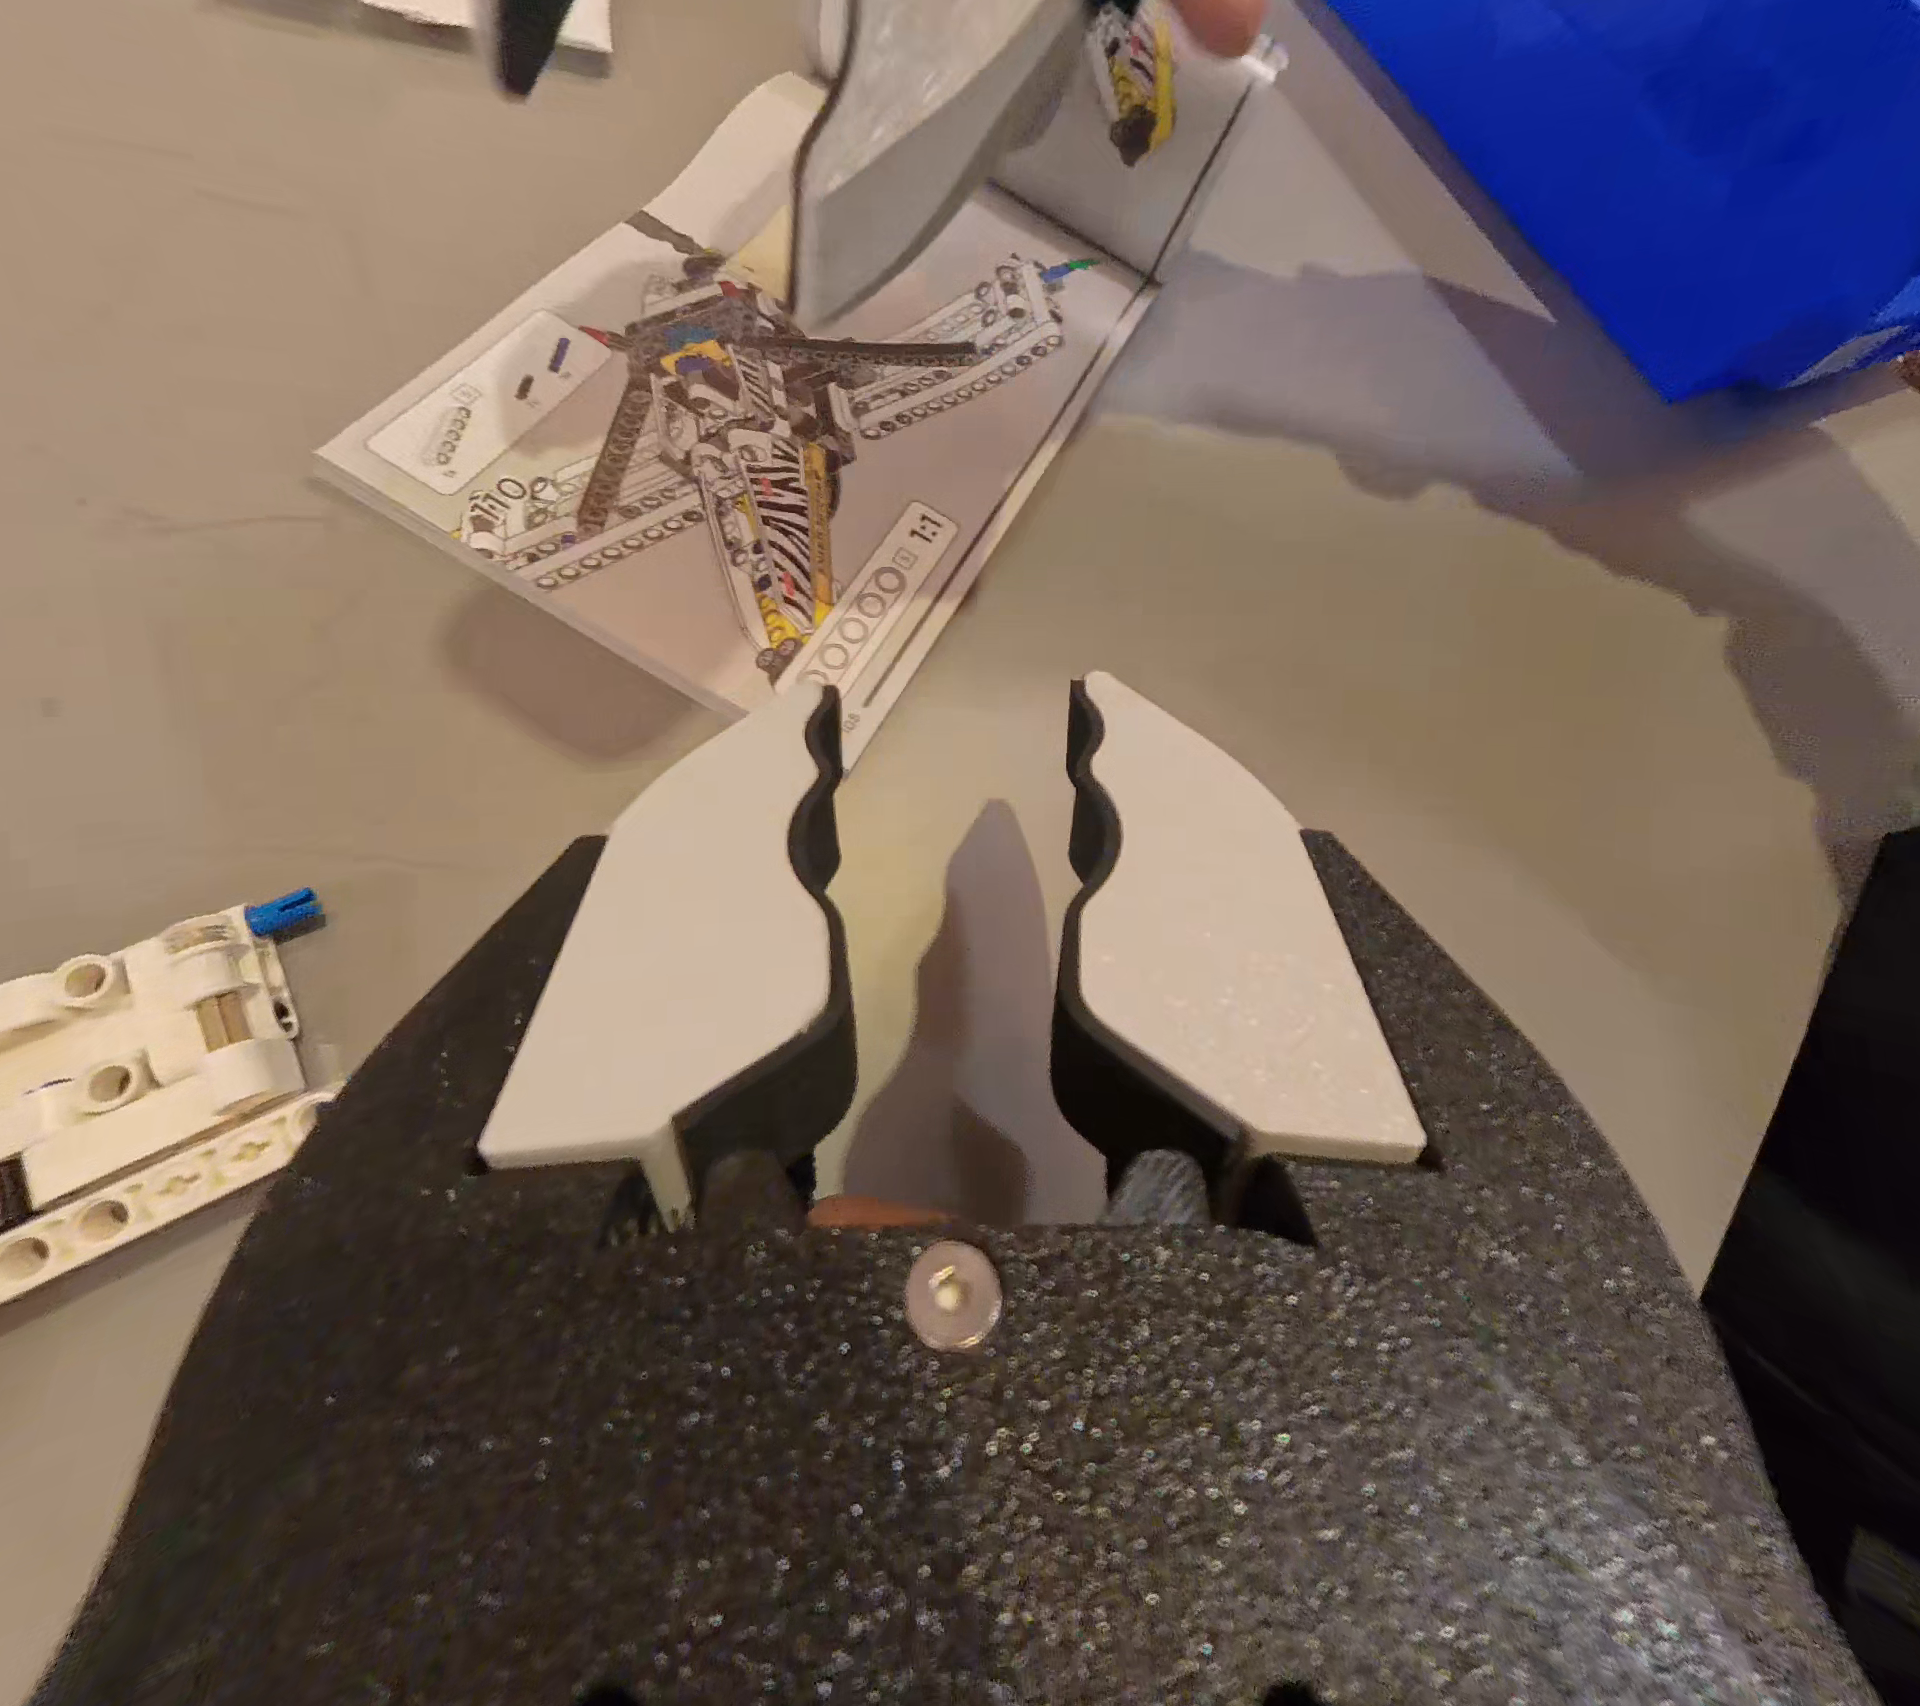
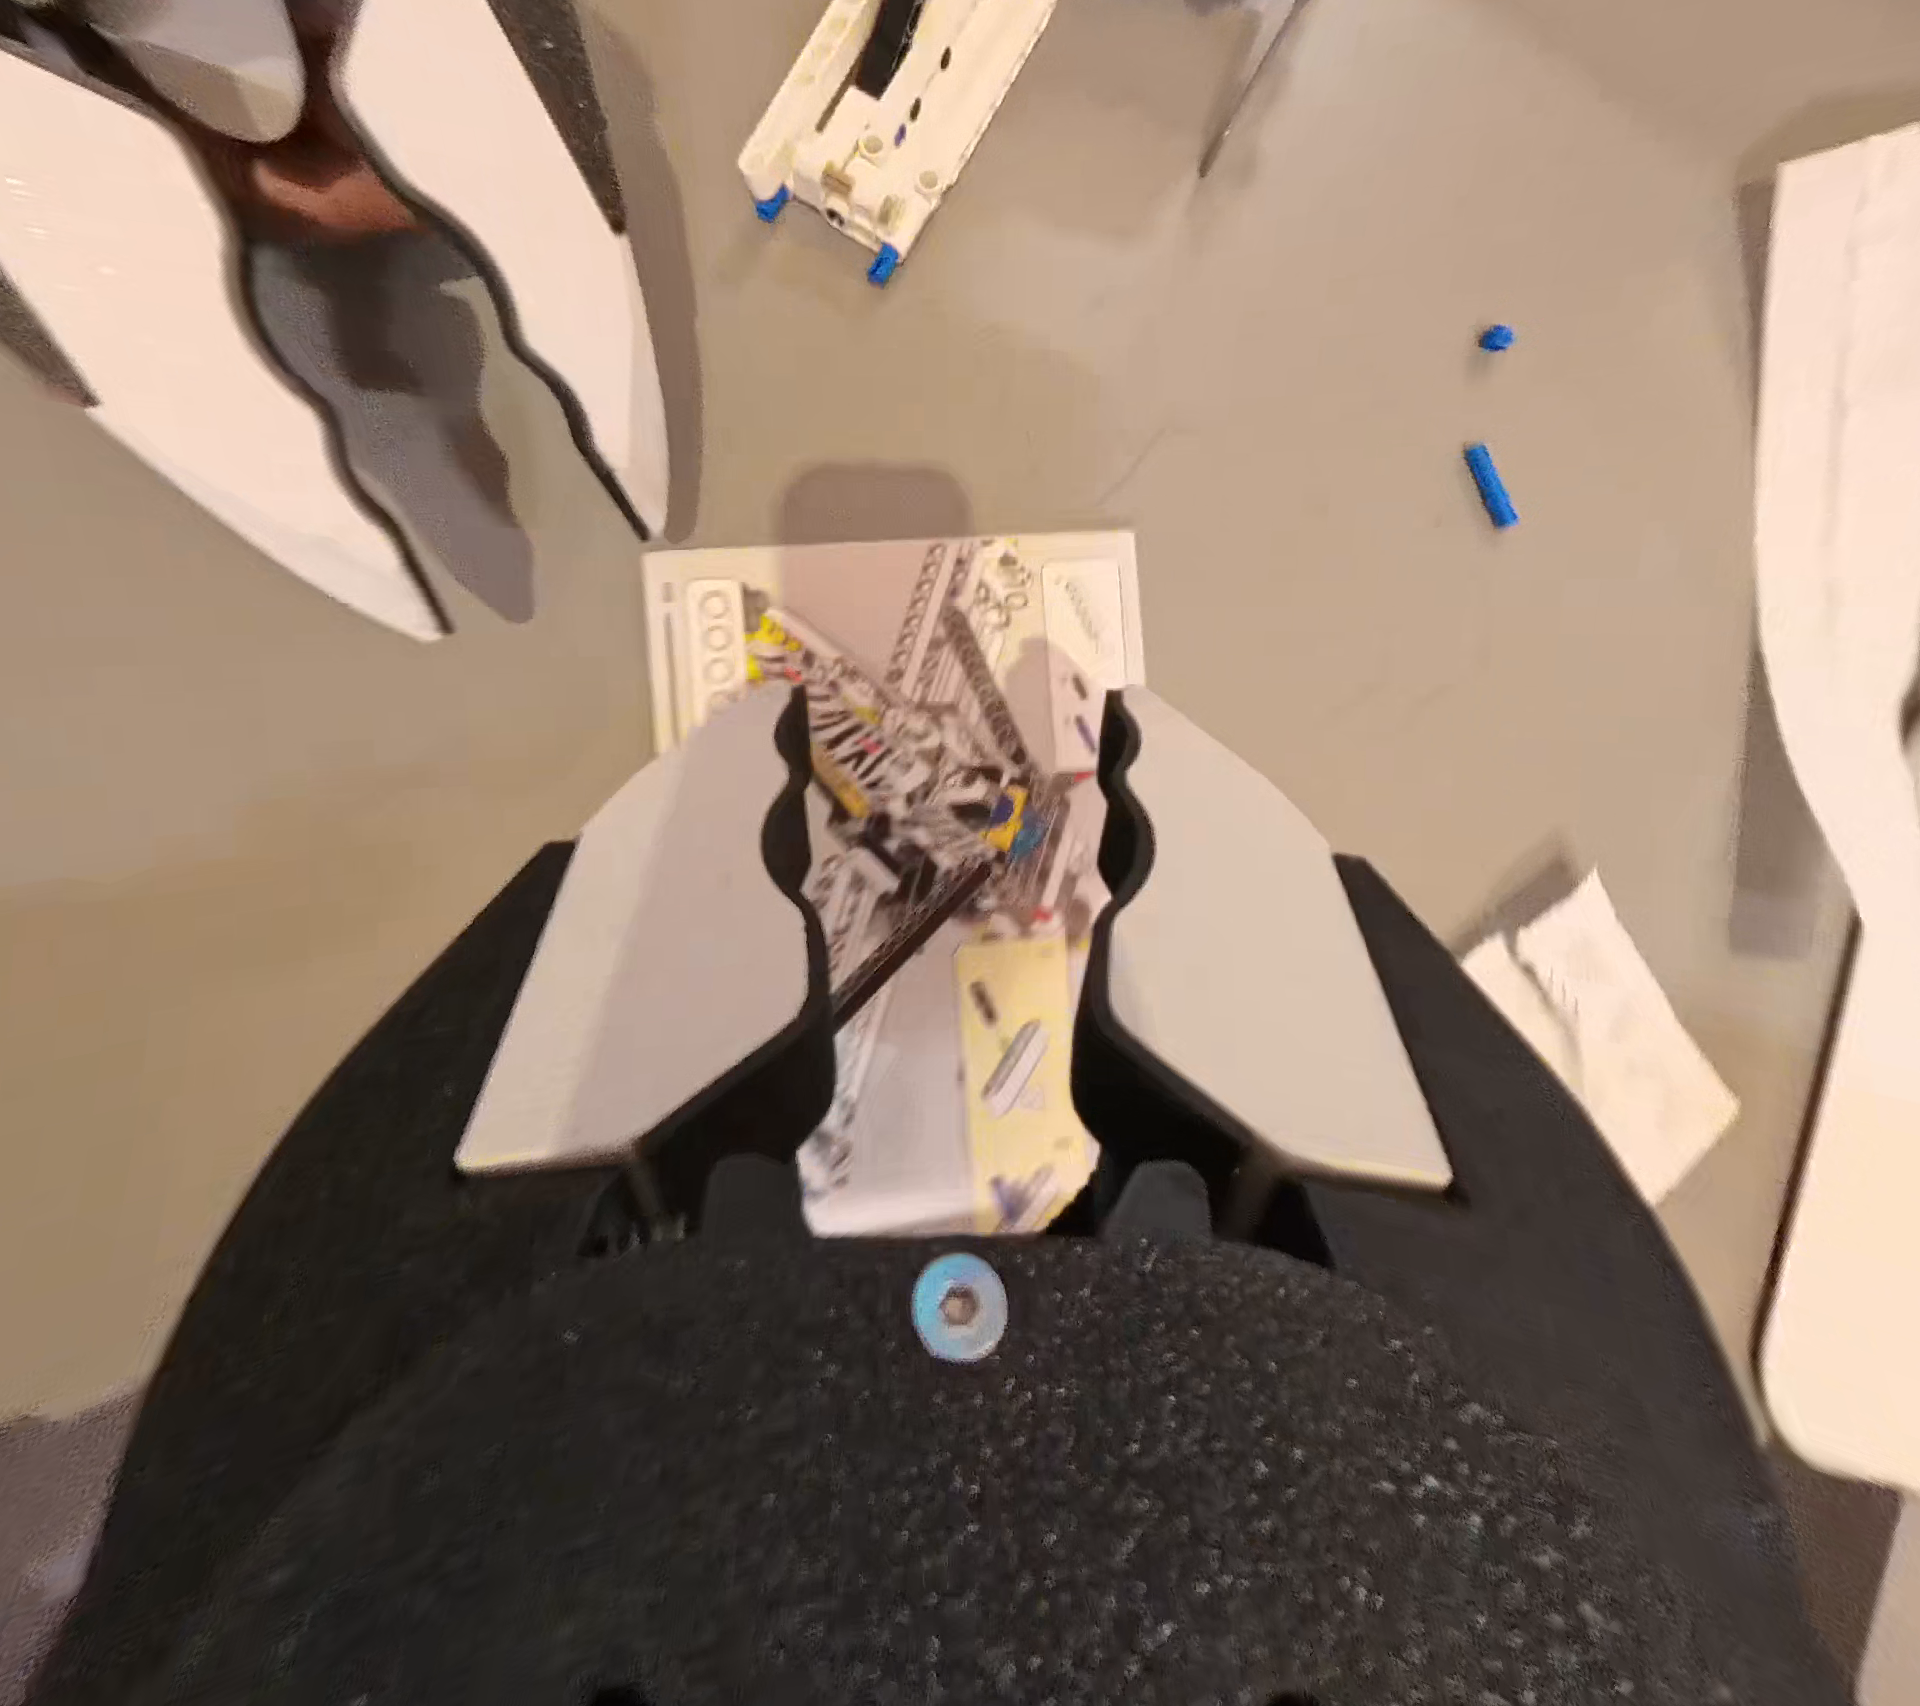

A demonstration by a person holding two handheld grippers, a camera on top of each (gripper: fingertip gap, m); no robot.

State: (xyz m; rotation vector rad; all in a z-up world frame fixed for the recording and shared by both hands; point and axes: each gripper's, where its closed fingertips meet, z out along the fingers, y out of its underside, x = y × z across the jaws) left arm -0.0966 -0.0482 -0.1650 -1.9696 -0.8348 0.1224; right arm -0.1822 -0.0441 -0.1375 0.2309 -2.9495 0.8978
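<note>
Left wrist view: my left gripper (image 1: 951, 700) stands open and empty at the near corner of the instruction booklet (image 1: 727, 451), which lies flat and open on the grey table (image 1: 1299, 669). Right wrist view: my right gripper (image 2: 951, 711) hangs open over the same booklet (image 2: 894, 607), gripping nothing. I judge the booklet light, limp, easily creased; best pinched at 1 free edge. Its long axis runs along the spine, diagonally away to the right.
</note>
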